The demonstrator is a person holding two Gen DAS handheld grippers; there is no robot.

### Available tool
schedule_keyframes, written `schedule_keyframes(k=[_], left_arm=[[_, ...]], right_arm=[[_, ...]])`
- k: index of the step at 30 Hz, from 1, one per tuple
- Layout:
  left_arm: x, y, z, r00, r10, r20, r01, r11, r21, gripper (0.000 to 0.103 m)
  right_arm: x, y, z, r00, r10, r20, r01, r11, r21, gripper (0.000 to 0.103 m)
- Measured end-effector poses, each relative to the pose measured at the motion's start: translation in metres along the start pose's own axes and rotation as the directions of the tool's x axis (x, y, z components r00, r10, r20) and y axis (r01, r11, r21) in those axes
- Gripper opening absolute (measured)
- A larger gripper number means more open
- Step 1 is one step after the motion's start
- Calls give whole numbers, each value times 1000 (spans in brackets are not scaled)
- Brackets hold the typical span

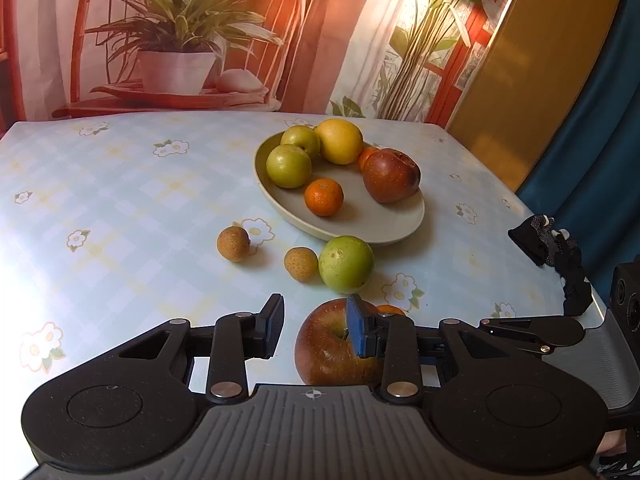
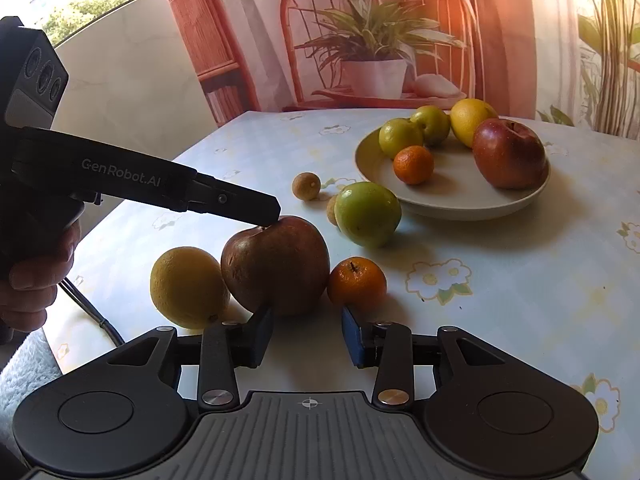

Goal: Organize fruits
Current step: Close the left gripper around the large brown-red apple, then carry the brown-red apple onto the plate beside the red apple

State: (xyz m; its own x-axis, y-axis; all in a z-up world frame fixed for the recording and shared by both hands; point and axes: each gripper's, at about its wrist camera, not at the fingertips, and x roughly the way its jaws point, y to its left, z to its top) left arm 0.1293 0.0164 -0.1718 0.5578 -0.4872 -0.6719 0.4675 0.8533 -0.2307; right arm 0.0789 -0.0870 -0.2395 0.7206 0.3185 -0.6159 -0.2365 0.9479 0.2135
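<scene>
Five fruits sit on the plate; six wait on the table near its front edge. Left gripper is spread over the red apple; right gripper gapes empty.

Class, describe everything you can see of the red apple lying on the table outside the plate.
The red apple is large, dark red-brown with yellowish streaks near its stem dimple, skin dull and a little wrinkled. It sits on the flowered tablecloth, tipped so the dimple faces up and left. A yellow citrus fruit presses its left side and a small orange mandarin its right. The left gripper is open above it, one finger touching its top.
</scene>
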Motion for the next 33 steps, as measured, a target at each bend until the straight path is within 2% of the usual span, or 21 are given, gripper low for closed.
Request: schedule_keyframes(k=[13, 21, 25, 33], left_arm=[[3, -5, -5, 993, -110, -37, 110, 994, 18, 36], [5, -1, -5, 991, -126, -46, 126, 992, 9, 36], [5, 3, -5, 990, -135, -50, 134, 991, -14, 36], [7, 14, -1, 985, -160, -72, 155, 986, -70, 36]], right_arm=[[2, 10, -3, 1000, 9, -25, -10, 998, -62, 39], [4, 12, -2, 999, 21, -27, -23, 997, -73, 41], [8, 14, 2, 999, 34, -31, -37, 995, -96, 47], [13, 9, 4, 998, 56, -25, -58, 995, -84, 46]])
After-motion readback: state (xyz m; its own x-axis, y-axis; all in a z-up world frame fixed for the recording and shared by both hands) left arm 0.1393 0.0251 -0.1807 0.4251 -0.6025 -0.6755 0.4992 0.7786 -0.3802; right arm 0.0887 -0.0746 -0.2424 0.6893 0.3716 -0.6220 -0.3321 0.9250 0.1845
